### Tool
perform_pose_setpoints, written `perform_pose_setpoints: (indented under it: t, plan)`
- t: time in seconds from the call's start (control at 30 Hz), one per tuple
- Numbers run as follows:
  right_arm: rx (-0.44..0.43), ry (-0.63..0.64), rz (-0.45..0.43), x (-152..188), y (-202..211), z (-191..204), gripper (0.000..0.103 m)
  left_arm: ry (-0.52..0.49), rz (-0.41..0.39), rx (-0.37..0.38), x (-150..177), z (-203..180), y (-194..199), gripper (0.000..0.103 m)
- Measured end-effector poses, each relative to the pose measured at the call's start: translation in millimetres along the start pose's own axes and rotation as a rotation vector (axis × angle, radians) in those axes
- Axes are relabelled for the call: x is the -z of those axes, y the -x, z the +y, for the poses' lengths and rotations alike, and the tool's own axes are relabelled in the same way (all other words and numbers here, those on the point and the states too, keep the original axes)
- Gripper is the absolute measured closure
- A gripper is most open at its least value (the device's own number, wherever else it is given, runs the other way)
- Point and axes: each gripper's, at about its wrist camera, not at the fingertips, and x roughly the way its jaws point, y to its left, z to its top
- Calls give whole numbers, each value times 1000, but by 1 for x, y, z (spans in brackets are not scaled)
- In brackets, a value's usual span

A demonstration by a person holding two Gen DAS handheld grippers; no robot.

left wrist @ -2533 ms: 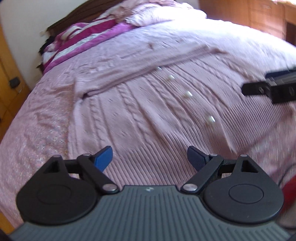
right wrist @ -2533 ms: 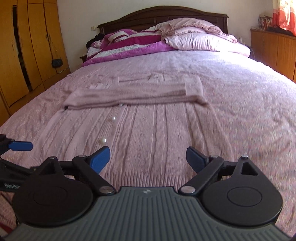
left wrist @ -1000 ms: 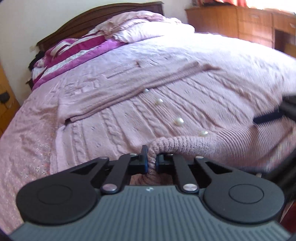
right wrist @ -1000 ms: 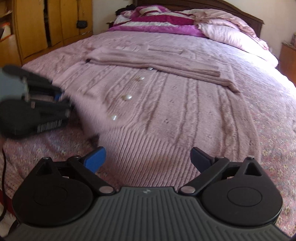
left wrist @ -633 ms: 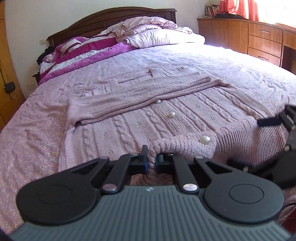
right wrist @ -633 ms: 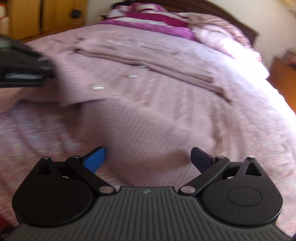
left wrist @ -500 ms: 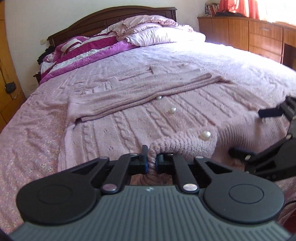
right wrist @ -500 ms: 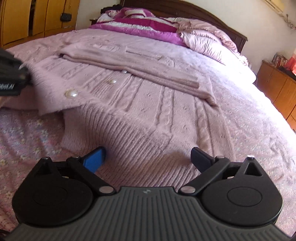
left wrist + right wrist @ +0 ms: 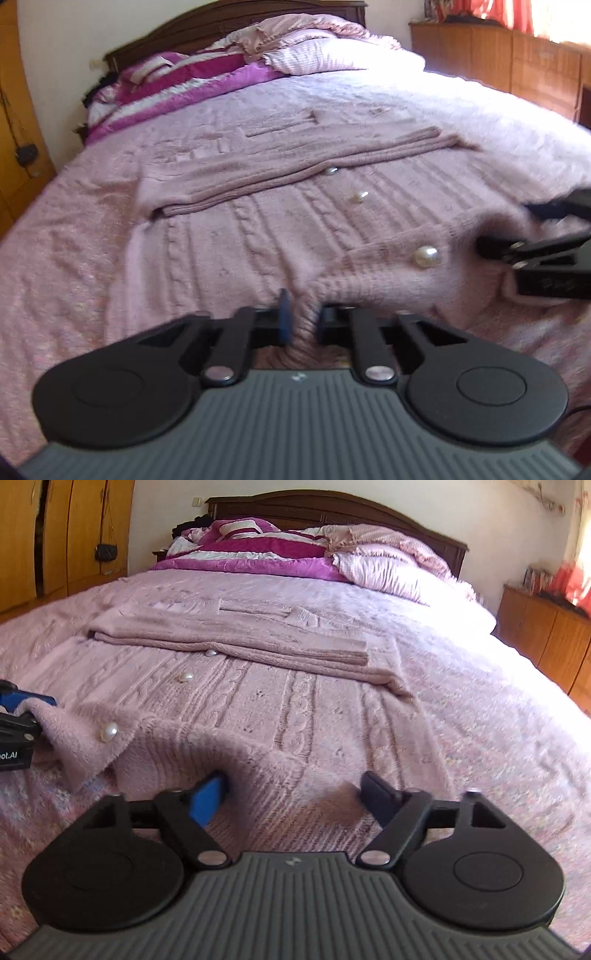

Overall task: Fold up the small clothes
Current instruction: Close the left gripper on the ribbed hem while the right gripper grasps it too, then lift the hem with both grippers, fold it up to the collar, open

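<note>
The left claw (image 9: 303, 325) is clamped on the ribbed hem of a pink cable-knit cardigan (image 9: 266, 236). The right claw (image 9: 295, 794), jaws just closing yet apart, straddles the same hem. The cardigan is spread on the bed (image 9: 480, 686), sleeves folded across.

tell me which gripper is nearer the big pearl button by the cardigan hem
Left. The left gripper is clamped on the hem just below the pearl button; the right gripper straddles the hem farther along, fingers apart.
</note>
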Motion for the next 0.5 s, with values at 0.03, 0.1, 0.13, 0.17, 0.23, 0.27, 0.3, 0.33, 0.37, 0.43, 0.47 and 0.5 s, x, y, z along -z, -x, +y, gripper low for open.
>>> perform_pose_setpoints:
  t: [0.03,0.1,0.13,0.17,0.23,0.27,0.3,0.33,0.37,0.43,0.47,0.5]
  plan:
    - [-16,-3,0,0,0,0,41,16,-9,6,-2,1,2,93]
    - [-37,-1,-2,-2,0,2,58,17,-34,0,-7,1,6,93]
    - [-44,-7,-6,-4,1,2,61,21,-45,-1,-10,1,7,93]
    - [-55,-22,-9,-7,2,0,69,32,-54,1,-13,3,8,93]
    - [-90,-75,-13,-14,2,-5,81,52,-69,6,-21,6,10,94]
    - [-106,-105,-19,-19,2,-8,84,54,-77,4,-25,7,11,94]
    - [-117,-124,-29,-23,3,-11,86,53,-86,0,-29,8,11,94]
    - [-127,-137,-40,-28,3,-13,87,51,-99,-5,-34,10,12,94]
    - [-137,-149,-52,-33,4,-15,88,51,-113,-10,-38,11,13,94]
    - [-151,-167,-79,-43,4,-17,89,51,-142,-20,-48,15,15,94]
    - [-156,-175,-90,-49,4,-17,89,53,-155,-25,-53,17,16,94]
    - [-161,-182,-97,-56,2,-18,89,60,-169,-34,-57,18,17,94]
